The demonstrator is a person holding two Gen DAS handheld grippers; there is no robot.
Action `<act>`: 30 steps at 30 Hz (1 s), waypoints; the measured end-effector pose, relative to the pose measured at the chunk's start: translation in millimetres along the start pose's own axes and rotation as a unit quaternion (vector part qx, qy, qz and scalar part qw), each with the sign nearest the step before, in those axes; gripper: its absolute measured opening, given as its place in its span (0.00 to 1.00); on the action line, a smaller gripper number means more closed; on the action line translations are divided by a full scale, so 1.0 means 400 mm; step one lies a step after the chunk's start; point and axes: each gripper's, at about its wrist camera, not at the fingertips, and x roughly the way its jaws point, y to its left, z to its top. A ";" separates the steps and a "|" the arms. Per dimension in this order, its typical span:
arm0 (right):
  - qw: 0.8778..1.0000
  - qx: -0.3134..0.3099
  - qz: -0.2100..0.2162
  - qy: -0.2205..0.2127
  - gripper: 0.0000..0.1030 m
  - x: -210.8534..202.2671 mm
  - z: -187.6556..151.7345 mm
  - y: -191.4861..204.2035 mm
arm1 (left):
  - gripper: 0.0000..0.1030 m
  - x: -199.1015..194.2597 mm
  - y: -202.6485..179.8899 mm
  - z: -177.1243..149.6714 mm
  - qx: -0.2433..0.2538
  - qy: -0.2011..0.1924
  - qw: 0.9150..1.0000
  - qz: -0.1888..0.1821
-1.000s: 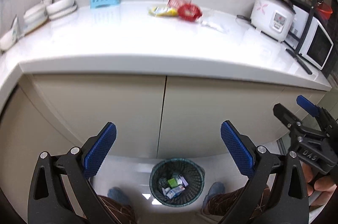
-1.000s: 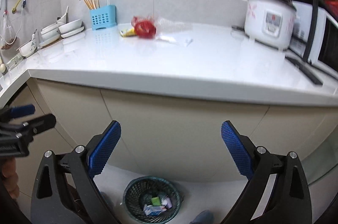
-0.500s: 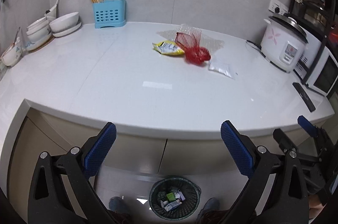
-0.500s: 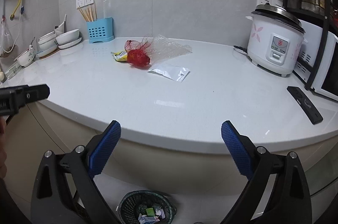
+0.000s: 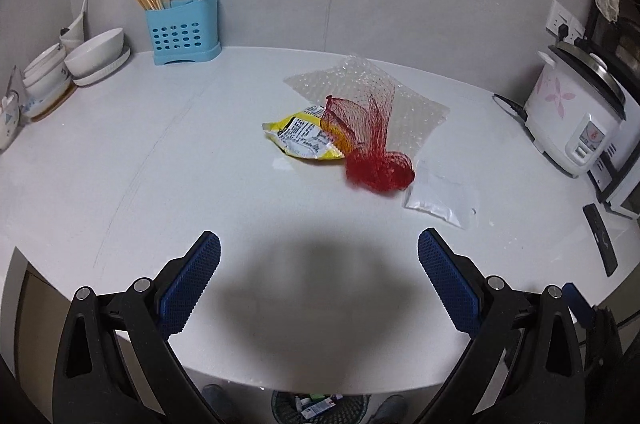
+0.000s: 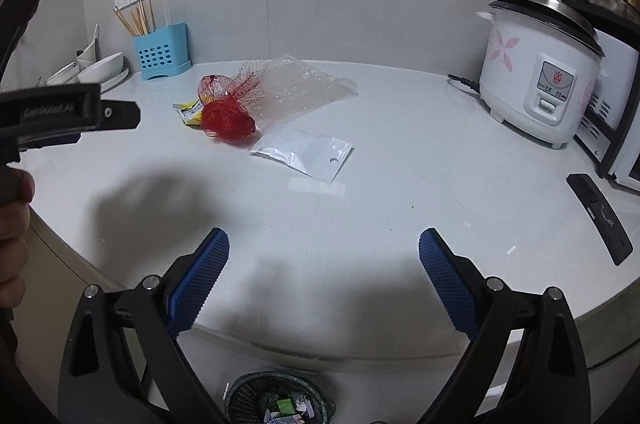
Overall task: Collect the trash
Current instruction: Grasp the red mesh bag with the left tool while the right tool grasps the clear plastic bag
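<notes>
— Presently listed on the countertop (image 5: 120, 160)?
— Red mesh bag (image 5: 372, 144), yellow wrapper (image 5: 304, 138) with unreadable print, bubble wrap (image 6: 304, 86), clear pouch (image 6: 304, 152). "GenROBOT.AI" is read on the left gripper (image 5: 319, 248).
— Grippers?
— Left and right gripper (image 6: 323, 246) are held wide apart, empty.

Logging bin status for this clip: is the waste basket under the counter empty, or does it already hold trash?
Not empty. The waste basket on the floor below the counter edge holds several small packets, one green; how full it is cannot be told.
</notes>
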 end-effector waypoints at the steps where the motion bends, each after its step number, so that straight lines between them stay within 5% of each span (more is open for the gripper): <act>1: 1.000 0.000 0.000 0.002 0.89 0.010 0.007 -0.001 | 0.94 0.014 -0.003 0.015 -0.007 0.002 1.000 0.000; 22: 0.998 -0.049 0.015 0.037 0.89 0.171 0.119 -0.008 | 0.93 0.296 -0.113 0.119 0.000 0.056 0.998 0.028; 30: 0.979 -0.184 0.087 0.033 0.89 0.229 0.197 0.057 | 0.60 0.288 -0.082 0.094 0.008 0.084 0.996 0.036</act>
